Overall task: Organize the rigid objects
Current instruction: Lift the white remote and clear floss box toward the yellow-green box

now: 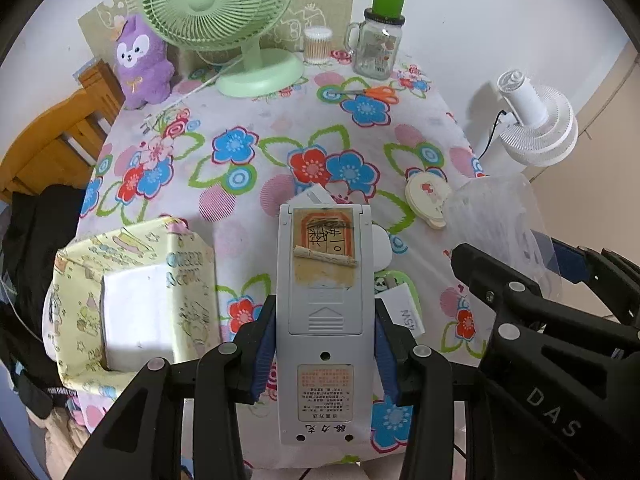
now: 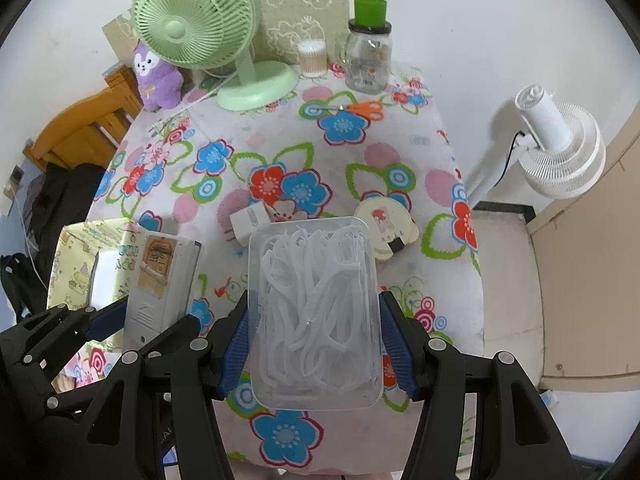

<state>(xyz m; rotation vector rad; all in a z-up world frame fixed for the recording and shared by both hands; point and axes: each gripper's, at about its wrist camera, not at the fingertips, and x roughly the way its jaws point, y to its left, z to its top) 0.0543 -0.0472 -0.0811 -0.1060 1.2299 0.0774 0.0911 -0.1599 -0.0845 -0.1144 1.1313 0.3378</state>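
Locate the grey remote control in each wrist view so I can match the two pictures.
Left wrist: the remote control stands at bottom centre, back side up, clamped in the left gripper.
Right wrist: the same remote sits at lower left, beside the clear box of floss picks held by the right gripper.
Shared landmark: the green desk fan at the table's far edge.

Bright, even light; fisheye-warped, vignetted edges.
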